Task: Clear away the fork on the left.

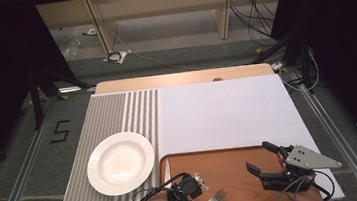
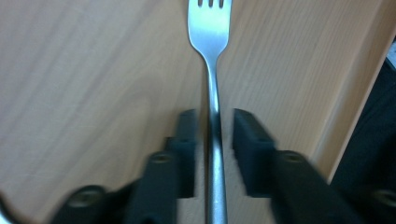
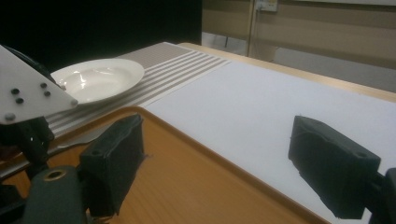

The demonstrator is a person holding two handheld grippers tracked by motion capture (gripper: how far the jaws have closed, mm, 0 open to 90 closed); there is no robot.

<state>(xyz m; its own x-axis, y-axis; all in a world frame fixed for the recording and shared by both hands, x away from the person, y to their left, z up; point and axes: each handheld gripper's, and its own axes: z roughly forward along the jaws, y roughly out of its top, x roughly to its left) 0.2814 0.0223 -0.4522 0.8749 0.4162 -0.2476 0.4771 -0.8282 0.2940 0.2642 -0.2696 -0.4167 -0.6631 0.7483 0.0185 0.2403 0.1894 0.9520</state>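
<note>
A: From the high view, the fork (image 1: pixel 216 198) lies on the wooden tray (image 1: pixel 233 165), handle toward the left gripper (image 1: pixel 195 185). The right gripper (image 1: pixel 262 161) hovers with jaws wide apart, nothing between them.

B: In the left gripper view the fork's handle runs between the jaws, which stand slightly apart with gaps on both sides. Any lift now would probably leave it behind.

A: In the right gripper view the plate (image 3: pixel 100 79) sits beyond the jaws; a hasty swing could clip it.
</note>
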